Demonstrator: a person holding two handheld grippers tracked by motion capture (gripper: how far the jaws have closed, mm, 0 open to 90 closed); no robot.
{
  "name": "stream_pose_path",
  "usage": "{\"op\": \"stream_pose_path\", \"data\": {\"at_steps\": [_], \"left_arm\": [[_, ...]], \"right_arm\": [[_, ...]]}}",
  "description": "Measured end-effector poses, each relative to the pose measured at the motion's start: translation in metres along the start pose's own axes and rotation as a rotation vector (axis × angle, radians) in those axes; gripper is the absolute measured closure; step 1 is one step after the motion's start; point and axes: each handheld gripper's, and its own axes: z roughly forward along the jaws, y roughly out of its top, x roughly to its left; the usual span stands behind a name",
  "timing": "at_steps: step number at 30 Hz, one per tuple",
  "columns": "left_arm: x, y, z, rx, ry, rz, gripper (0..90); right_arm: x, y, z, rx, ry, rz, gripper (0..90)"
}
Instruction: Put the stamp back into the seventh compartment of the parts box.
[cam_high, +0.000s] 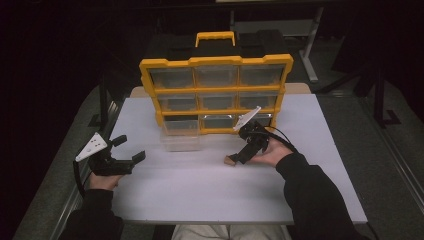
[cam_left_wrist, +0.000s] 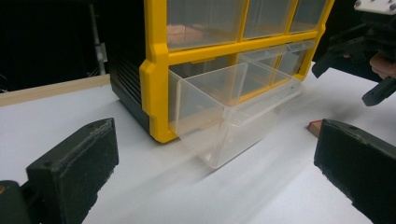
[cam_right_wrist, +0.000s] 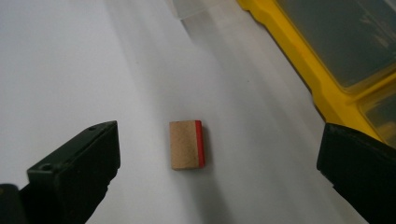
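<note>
The small wooden block with a red edge (cam_right_wrist: 187, 144) is lying flat on the white tabletop (cam_high: 200, 190), in front of the yellow drawer organizer (cam_high: 216, 95) and off toward its right half; in the right gripper view the block is sitting between the two black fingers (cam_right_wrist: 74, 172), touching neither, with its red strip turned toward the organizer's yellow frame; the right gripper (cam_high: 239, 156) is tilting down over the block from the side nearer the person, its fingers standing wide apart and clamping nothing; in the high view the block is showing as a pale spot (cam_high: 230, 160) just at the gripper's tip.

The clear plastic drawer (cam_left_wrist: 224, 112) is standing pulled out of the organizer's bottom-left slot, resting on the tabletop just in front of the frame; in the left gripper view it is looking empty; the other drawers of the organizer are sitting closed in their slots.

The left gripper (cam_high: 131, 148) is hovering well to the left of the organizer's front, near the tabletop's left edge, pointing toward the open drawer; its fingers (cam_left_wrist: 74, 168) are spread wide apart and holding nothing; the left gripper view is also catching the right gripper (cam_left_wrist: 359, 56) farther off, beside the organizer's right end, and a corner of the block (cam_left_wrist: 314, 127) on the tabletop below it.
</note>
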Motion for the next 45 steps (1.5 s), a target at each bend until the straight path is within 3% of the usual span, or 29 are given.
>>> {"op": "stream_pose_path", "data": {"at_steps": [8,19,26,29,38,45], "left_arm": [[0.0,0.0,0.0,0.003,0.0,0.001,0.0],[0.0,0.0,0.001,0.007,-0.003,0.004,0.0],[0.0,0.0,0.001,0.008,-0.004,0.006,0.0],[-0.001,0.0,0.001,0.01,-0.005,0.009,0.0],[-0.001,0.0,0.002,0.012,-0.004,0.015,0.0],[-0.001,0.0,0.002,0.012,-0.003,0.016,0.0]], "right_arm": [[0.001,0.0,0.011,0.056,0.015,-0.007,0.0],[0.006,0.008,0.029,0.143,0.02,-0.068,0.0],[0.006,0.008,0.038,0.169,0.033,-0.07,0.0],[0.005,0.009,0.04,0.178,0.074,-0.067,12.0],[0.002,0.008,0.04,0.194,0.13,-0.078,31.0],[0.003,0.007,0.043,0.184,0.133,-0.107,41.5]]}}
